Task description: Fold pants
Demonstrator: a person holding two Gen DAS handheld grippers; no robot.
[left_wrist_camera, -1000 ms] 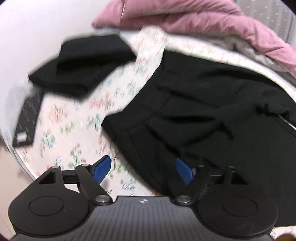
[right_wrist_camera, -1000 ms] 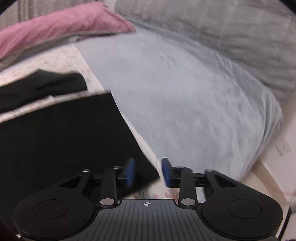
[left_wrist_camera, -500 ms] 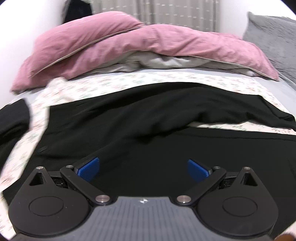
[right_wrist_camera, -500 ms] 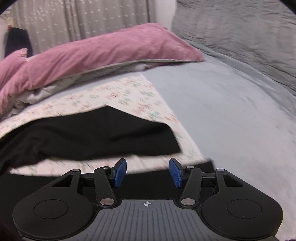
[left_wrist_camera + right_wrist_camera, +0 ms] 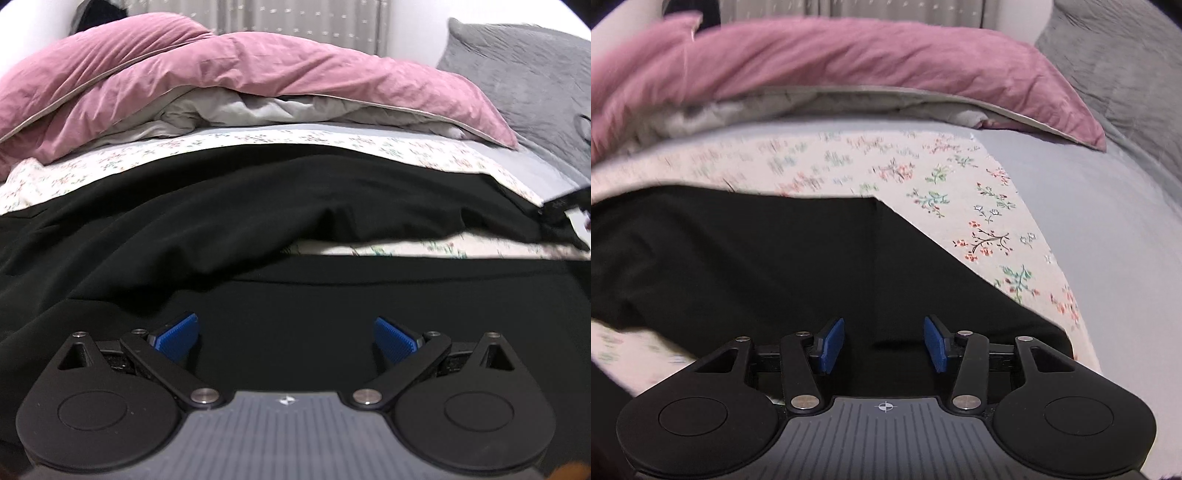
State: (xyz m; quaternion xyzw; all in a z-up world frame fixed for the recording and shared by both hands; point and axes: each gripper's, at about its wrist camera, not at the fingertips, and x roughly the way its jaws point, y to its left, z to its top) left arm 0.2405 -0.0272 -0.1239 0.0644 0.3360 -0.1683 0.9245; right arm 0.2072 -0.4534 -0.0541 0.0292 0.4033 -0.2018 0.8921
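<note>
Both grippers spread low over black pants

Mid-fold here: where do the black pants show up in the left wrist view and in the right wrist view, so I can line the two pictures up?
Left wrist: the black pants span the middle band, under the open left gripper.
Right wrist: the pants' leg end fills centre and left, hem corner ahead of the open right gripper.
Shared landmark: the pink duvet across the top, above the floral sheet.
</note>
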